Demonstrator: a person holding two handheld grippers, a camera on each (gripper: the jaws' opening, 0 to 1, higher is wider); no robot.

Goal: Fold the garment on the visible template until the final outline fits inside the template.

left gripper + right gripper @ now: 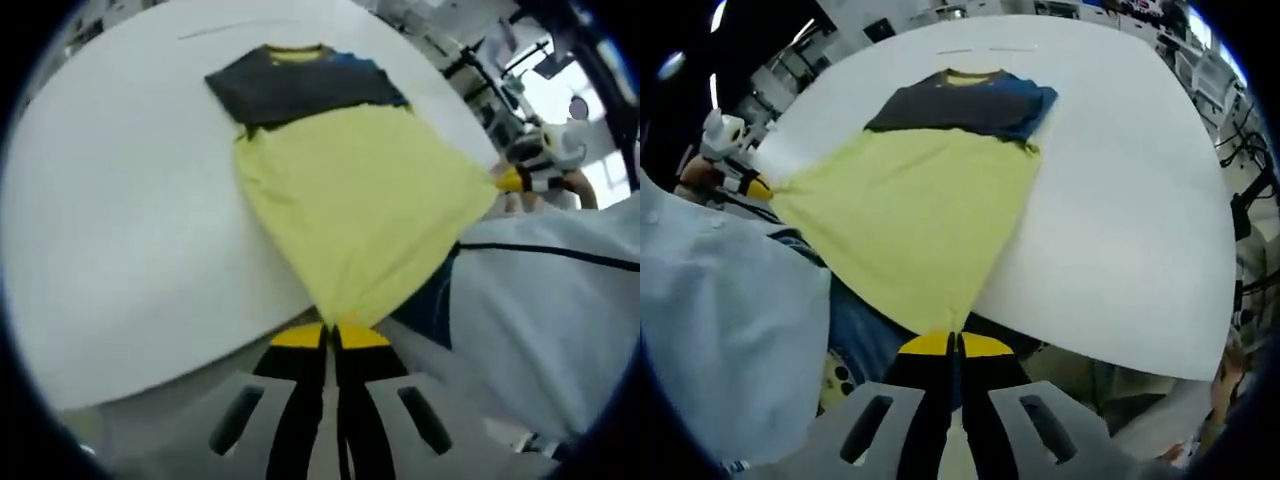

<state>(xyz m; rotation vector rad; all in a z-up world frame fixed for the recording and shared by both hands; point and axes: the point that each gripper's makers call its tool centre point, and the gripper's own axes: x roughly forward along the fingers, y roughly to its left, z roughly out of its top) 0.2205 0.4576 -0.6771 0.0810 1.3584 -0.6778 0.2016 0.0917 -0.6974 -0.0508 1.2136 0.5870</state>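
Left gripper view
Left tool [331, 335]: jaws pressed together at the bottom centre, with yellow tips, pinching one corner of the garment's hem.
Garment [350, 200]: a T-shirt with a yellow-green body and a dark grey upper part; there is yellow trim at the collar and a blue patch at one sleeve.
Garment position: the dark upper part lies flat on the tabletop [130, 230]; the yellow-green body stretches toward the camera, drawn taut to the pinched corner at the near edge.
Right tool [512, 180]: enters from the right, its yellow tip meeting the other hem corner; whether its jaws are closed cannot be told from here.
Person [560, 310]: pale clothing with a dark seam fills the lower right.

Right gripper view
Right tool [954, 342]: jaws closed at the bottom centre, with yellow tips clamped on a hem corner of the garment [910, 210].
Garment position: the collar end rests on the white tabletop [1120, 200], and the yellow-green body is pulled off the near edge to the tool.
Left tool [755, 187]: shows at the left, a yellow tip at the far hem corner.
Hem: stretched between the two tools, off the tabletop's edge.
Person [730, 340]: a pale garment at the lower left, with blue fabric beside it.
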